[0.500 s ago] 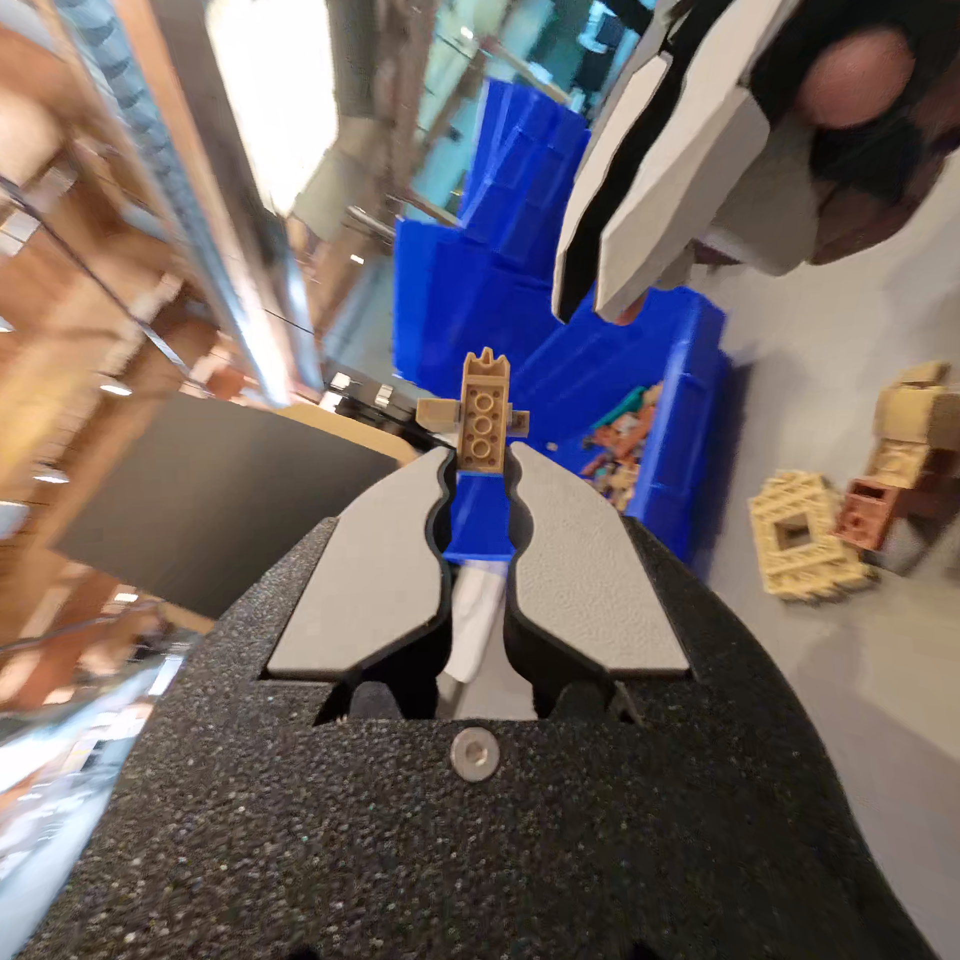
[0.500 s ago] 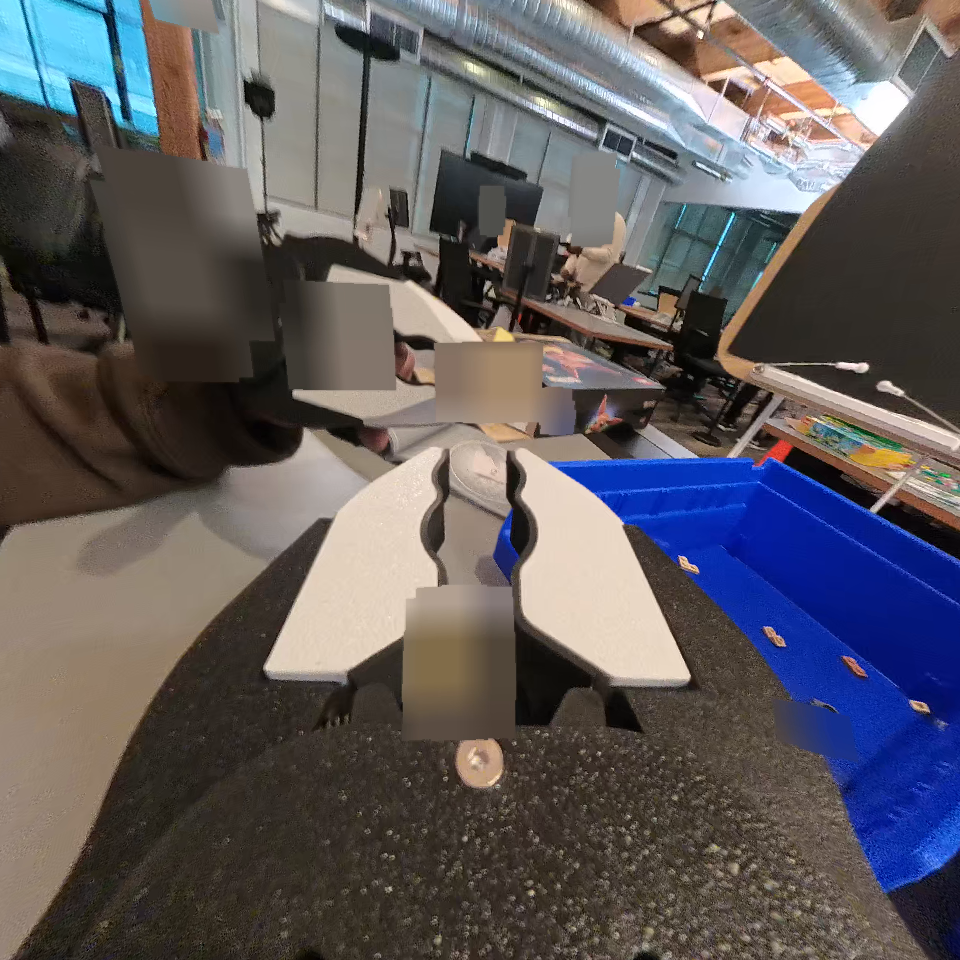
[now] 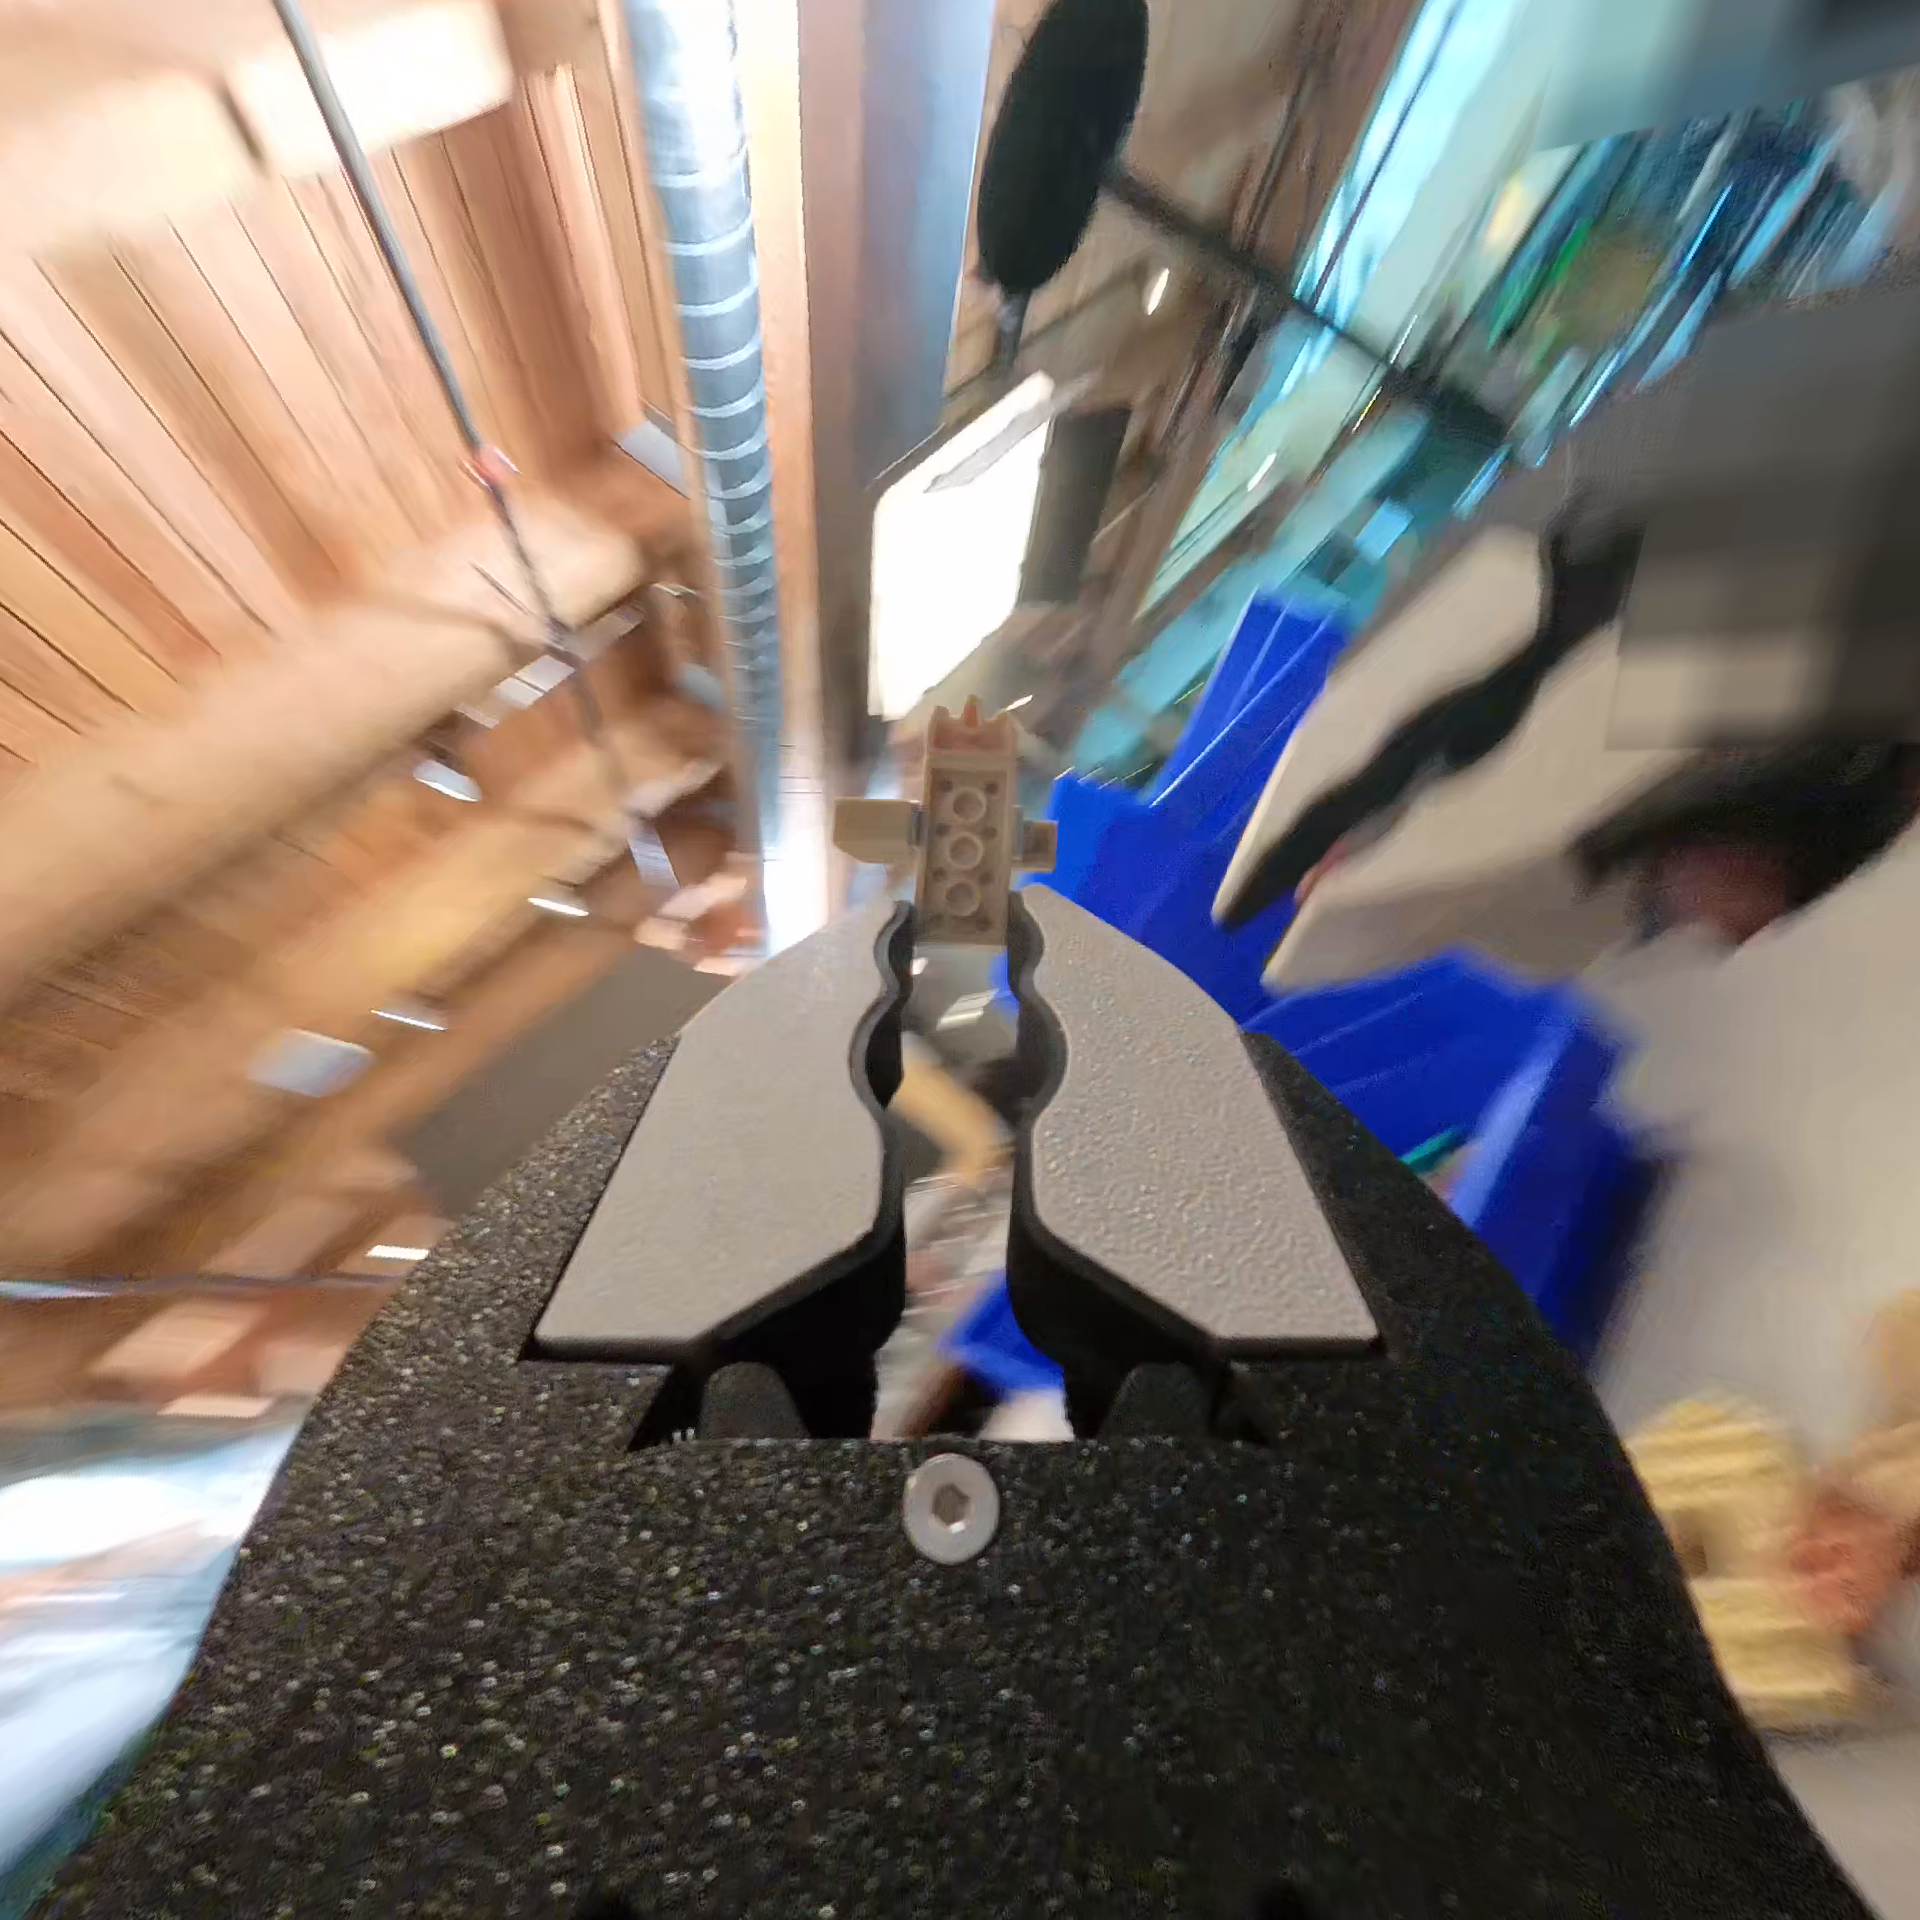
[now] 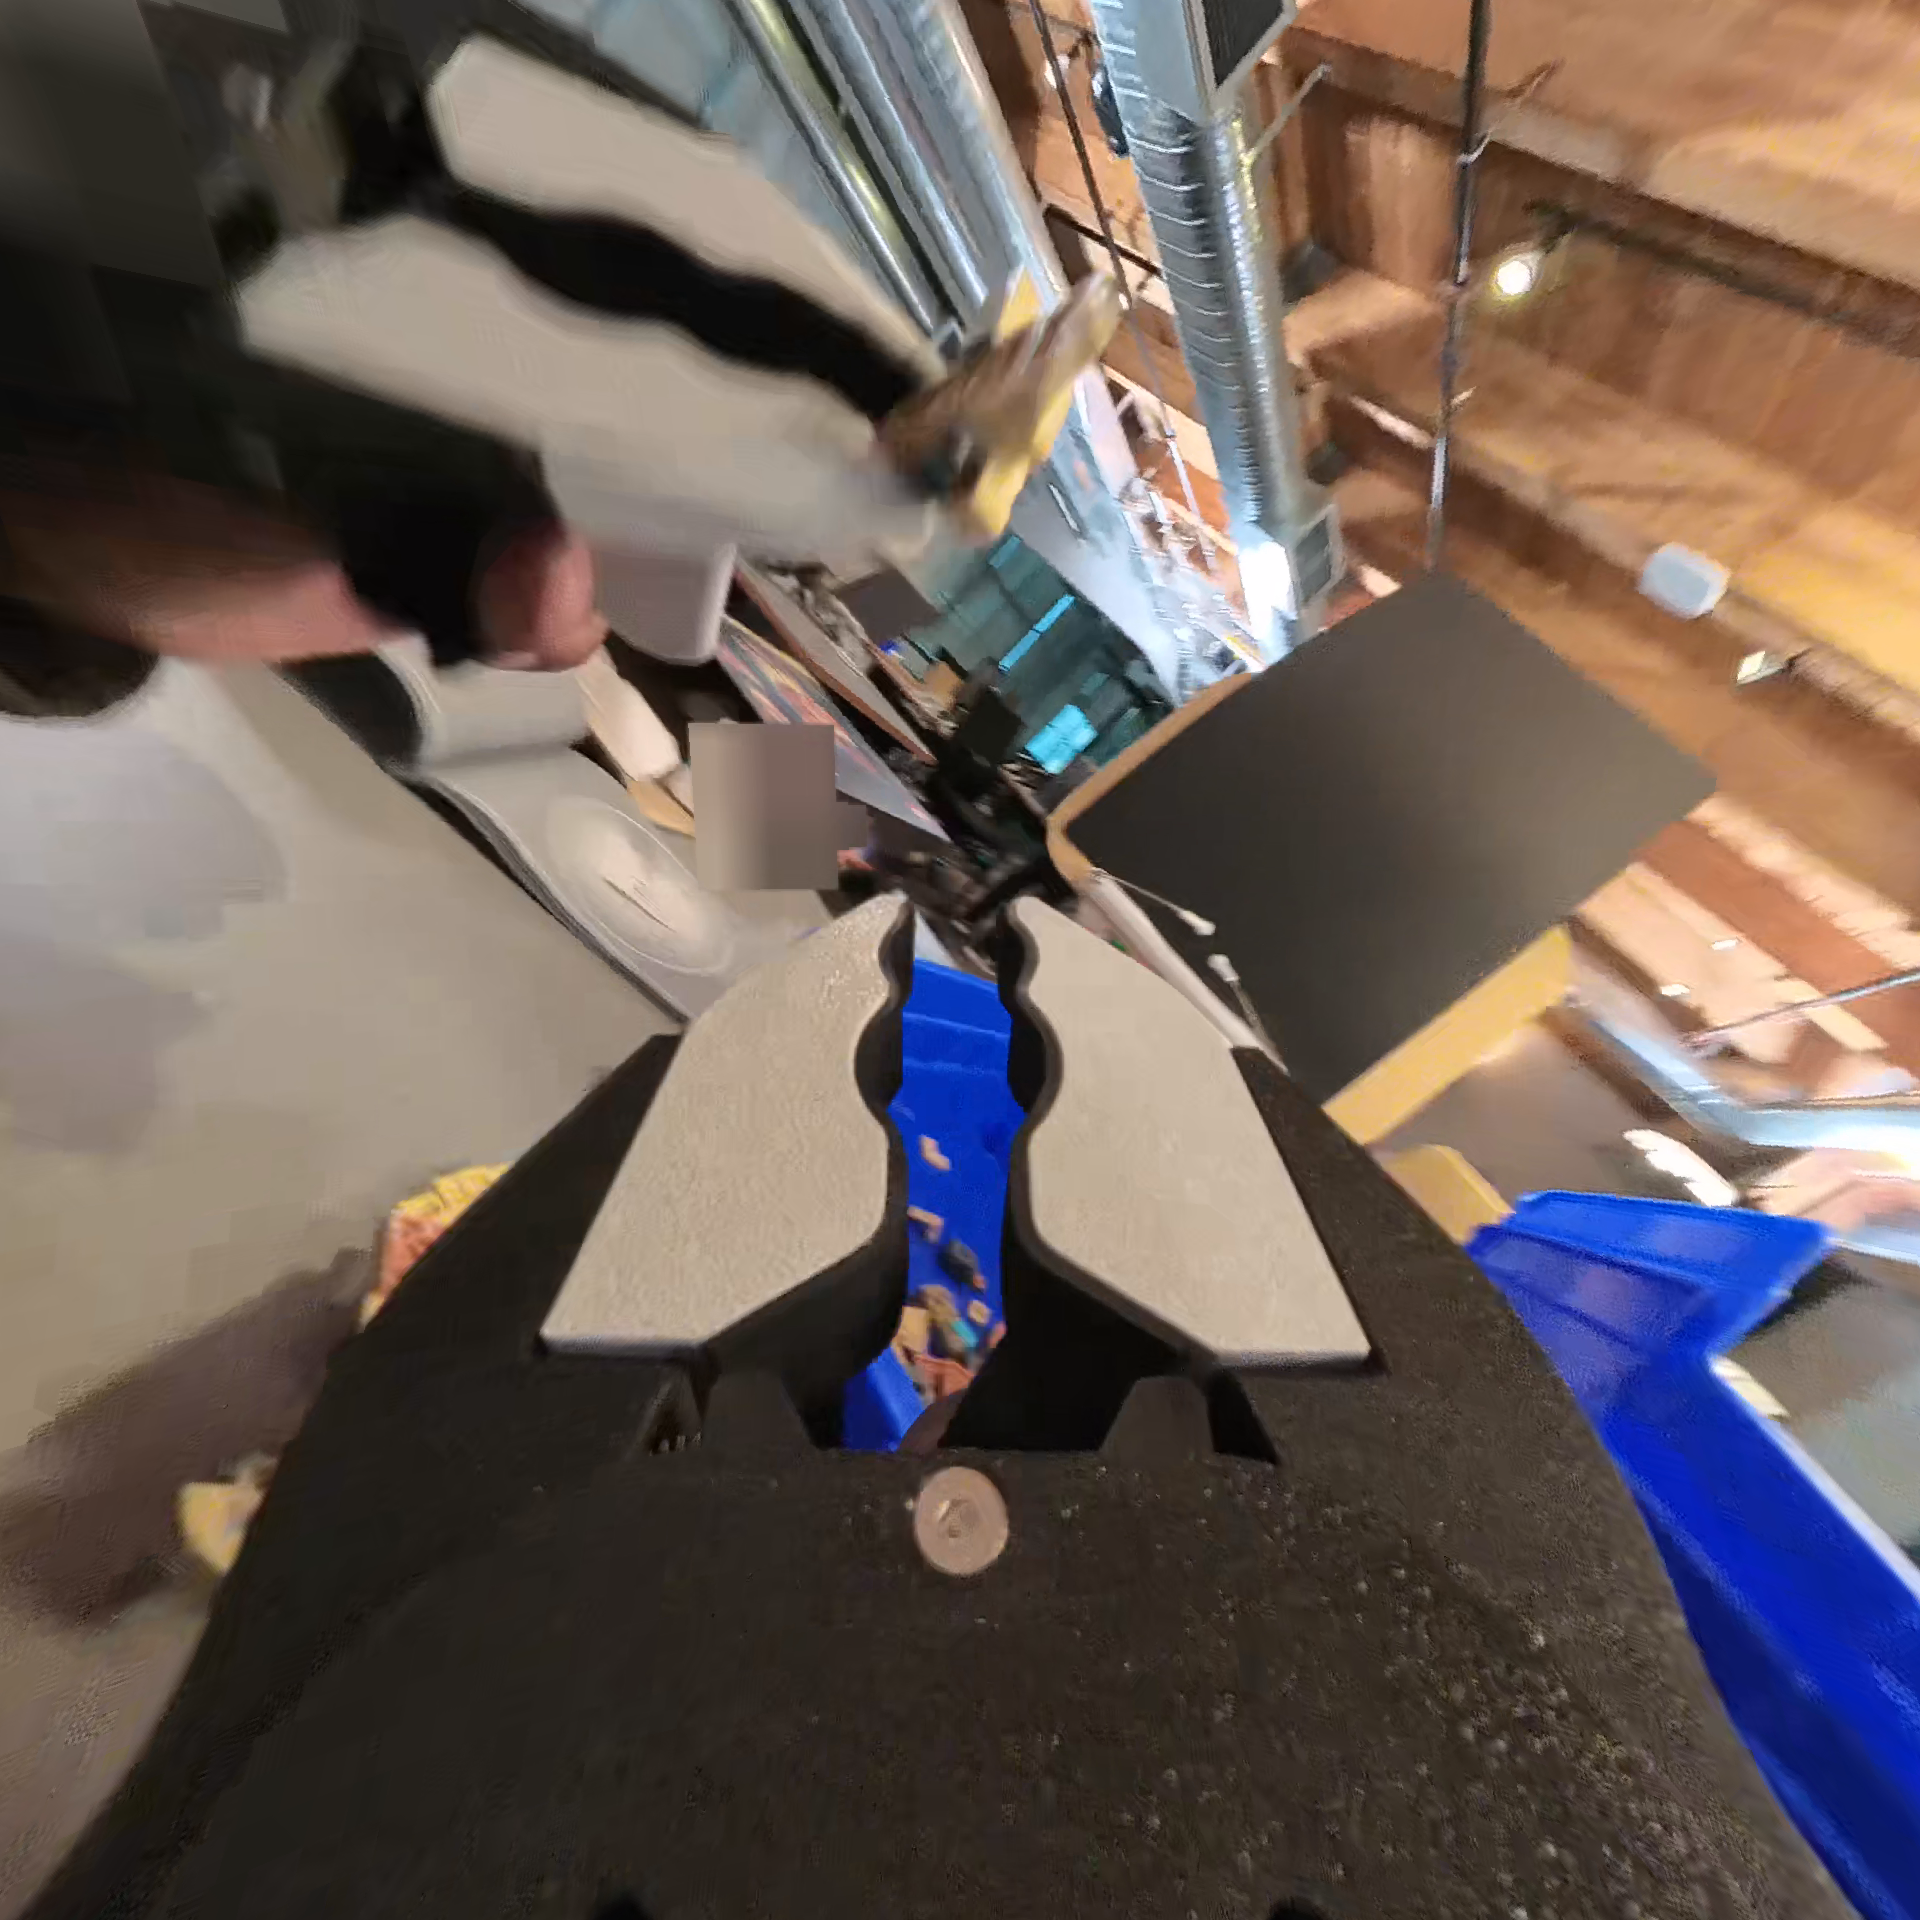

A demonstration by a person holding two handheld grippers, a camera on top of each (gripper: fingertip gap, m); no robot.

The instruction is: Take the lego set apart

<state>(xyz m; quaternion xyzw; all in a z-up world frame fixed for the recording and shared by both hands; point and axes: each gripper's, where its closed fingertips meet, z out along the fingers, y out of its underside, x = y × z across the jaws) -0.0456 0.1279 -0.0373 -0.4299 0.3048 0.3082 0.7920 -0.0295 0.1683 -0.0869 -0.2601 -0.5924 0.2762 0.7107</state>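
Grey worktop (image 4: pixel 156 1039) occupies the left of the right wrist view and the right edge of the left wrist view, heavily blurred in both; a black panel with a pale wooden edge (image 4: pixel 1382 800) stands tilted beyond the right gripper; blue bins (image 3: pixel 1403 1070) sit on the worktop to the right of the left gripper, one of them holding loose small pieces, visible between the right gripper's fingers (image 4: pixel 951 1247); a second blue bin wall (image 4: pixel 1714 1507) runs along the lower right of the right wrist view; blurred tan and reddish brick builds (image 3: pixel 1766 1538) lie on the worktop at the lower right of the left wrist view. Left gripper (image 3: pixel 961 920): fingers closed upon the lower end of a tan brick assembly (image 3: pixel 961 831), both pads pressed to its sides; the piece stands upright beyond the fingertips, studs facing the camera, with short tan arms projecting either side and a notched top; it is held in the air, clear of the worktop. Right gripper (image 4: pixel 961 914): fingers stand slightly apart with nothing between them; blue bin shows through the gap. In the left wrist view the right gripper appears upper right, near the tan brick assembly, not touching it.
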